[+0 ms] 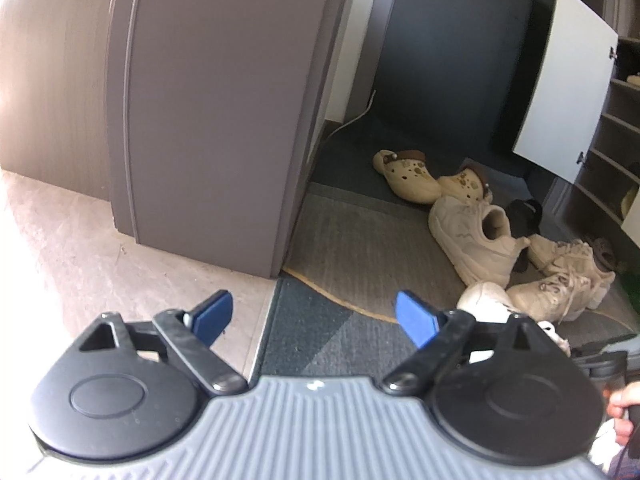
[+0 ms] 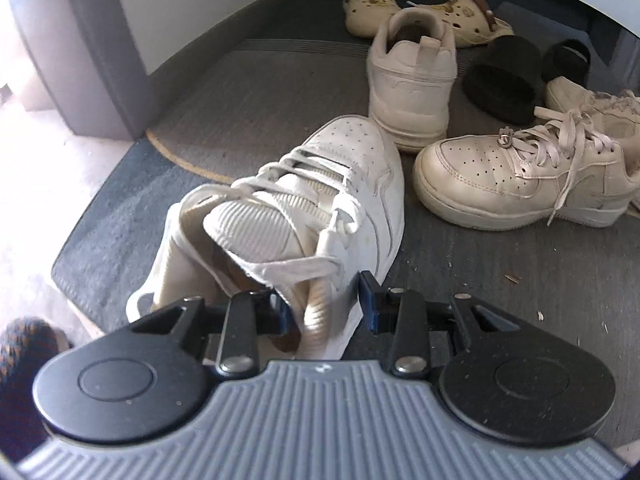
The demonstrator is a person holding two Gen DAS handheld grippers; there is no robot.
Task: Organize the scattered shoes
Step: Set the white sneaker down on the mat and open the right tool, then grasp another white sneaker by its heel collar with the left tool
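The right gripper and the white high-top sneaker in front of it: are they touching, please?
Touching. The right wrist view shows the right gripper with its blue pads clamped on the collar wall of the white high-top sneaker, one pad inside the opening, one outside.

1. Your left wrist view: looks forward and downward over its gripper (image 1: 314,316), from well back, toward the door (image 1: 216,112) and shoe pile.
2. Your right wrist view: tilts steeply down, close over a white sneaker (image 2: 296,216).
3. Shared: clogs (image 1: 406,174) (image 2: 370,10), cream sneakers (image 1: 476,236) (image 2: 412,80), mat (image 1: 360,240) (image 2: 256,92).

text: none legible | labels: none | brands: none readable
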